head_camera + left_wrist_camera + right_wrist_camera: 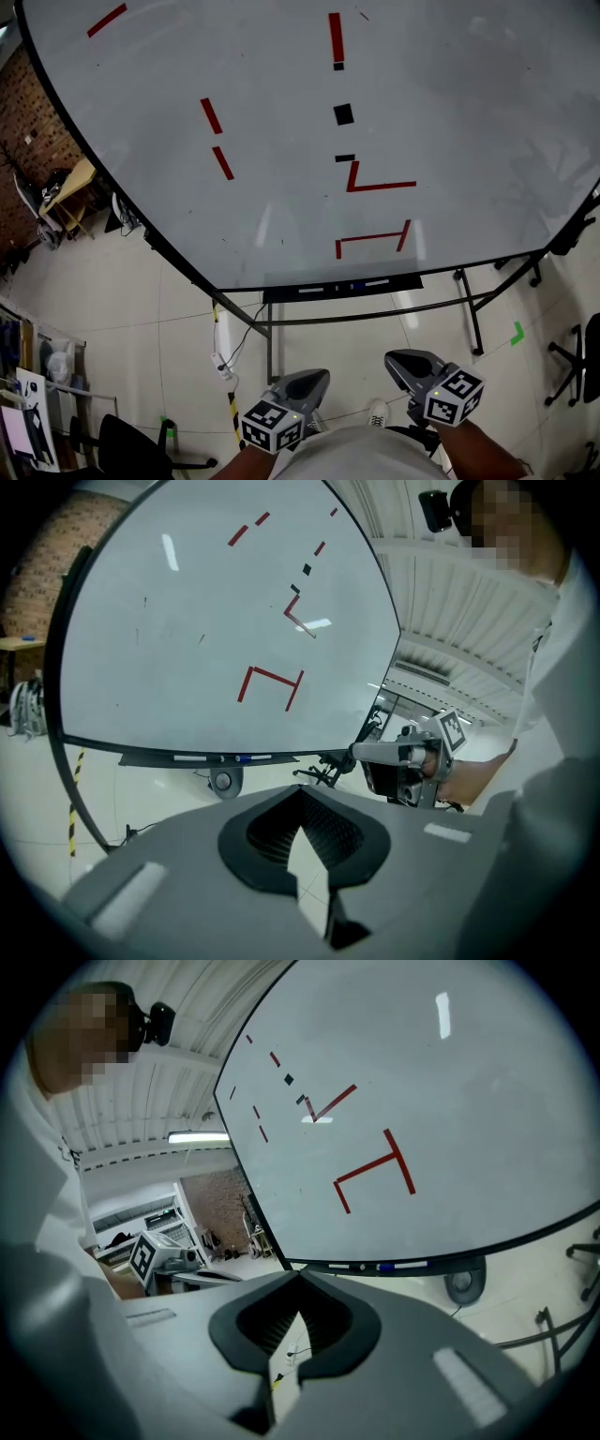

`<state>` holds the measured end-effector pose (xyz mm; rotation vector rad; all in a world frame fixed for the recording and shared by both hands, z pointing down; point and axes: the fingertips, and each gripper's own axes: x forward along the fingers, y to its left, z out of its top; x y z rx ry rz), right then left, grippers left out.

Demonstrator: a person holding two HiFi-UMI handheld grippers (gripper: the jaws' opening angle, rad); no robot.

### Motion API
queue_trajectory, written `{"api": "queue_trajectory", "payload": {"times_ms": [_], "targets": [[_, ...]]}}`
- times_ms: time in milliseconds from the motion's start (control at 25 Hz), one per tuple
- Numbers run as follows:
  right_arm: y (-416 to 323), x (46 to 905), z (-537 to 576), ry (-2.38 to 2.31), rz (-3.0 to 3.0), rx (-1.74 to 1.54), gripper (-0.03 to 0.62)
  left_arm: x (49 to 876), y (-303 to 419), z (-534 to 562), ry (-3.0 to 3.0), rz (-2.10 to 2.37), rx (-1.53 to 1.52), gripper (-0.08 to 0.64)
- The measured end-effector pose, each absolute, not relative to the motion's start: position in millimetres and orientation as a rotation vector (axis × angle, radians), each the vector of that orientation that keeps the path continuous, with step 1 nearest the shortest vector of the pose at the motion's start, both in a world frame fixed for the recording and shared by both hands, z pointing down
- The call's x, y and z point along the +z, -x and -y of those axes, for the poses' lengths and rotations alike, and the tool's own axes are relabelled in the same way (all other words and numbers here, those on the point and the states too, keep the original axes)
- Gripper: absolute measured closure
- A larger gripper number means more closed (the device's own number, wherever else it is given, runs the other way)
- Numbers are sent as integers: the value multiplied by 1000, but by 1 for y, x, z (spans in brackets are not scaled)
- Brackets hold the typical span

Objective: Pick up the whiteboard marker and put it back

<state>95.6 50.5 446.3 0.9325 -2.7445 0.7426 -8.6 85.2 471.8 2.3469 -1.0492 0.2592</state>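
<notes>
Tray (281, 294) marker (375, 281), beyond left tongs (323, 374), right tongs (392, 357)

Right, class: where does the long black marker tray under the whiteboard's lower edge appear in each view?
Head view: the long black marker tray sits just below centre.
Left gripper view: the tray lies left of centre, slightly below mid-height.
Right gripper view: the tray lies right of centre, below mid-height.
Shared landmark: the red bracket-shaped mark just above it.
</notes>
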Motion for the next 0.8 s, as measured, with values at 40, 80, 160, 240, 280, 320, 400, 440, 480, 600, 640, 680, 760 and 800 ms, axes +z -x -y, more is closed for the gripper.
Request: {"api": "queue_trajectory", "payload": {"times_ms": [40,80,160,240,280,320,400,440,480,600,640,680,760,800], "targets": [[-93,447,-52,-944,2741,746,592,473,11,-87,-2350,1038,265,545],[-90,447,-53,-956,2737,747,592,474,13,-88,-2354,1028,274,545],[-85,448,-57,-972,2726,749,592,474,16,-89,-2365,1007,285,545],[-81,452,-62,-979,2712,755,592,473,18,-89,-2374,991,284,545],[-80,453,-64,-982,2705,758,592,472,20,-89,-2377,985,280,545],[-79,454,-65,-984,2699,760,592,472,21,-88,-2381,982,275,545],[-80,455,-67,-988,2690,763,592,471,23,-89,-2384,978,269,545],[-80,455,-68,-990,2685,765,592,472,23,-89,-2386,976,268,545],[-81,455,-69,-992,2681,765,592,472,23,-90,-2386,974,267,545],[-82,455,-70,-991,2674,768,591,474,23,-92,-2368,966,247,545],[-82,455,-71,-990,2673,768,592,474,23,-92,-2356,961,235,545],[-83,454,-71,-990,2672,767,592,475,23,-93,-2346,957,225,545],[-83,453,-73,-990,2670,766,592,475,23,-94,-2333,953,212,545],[-84,452,-73,-990,2670,766,591,474,23,-95,-2330,952,207,545]]}}
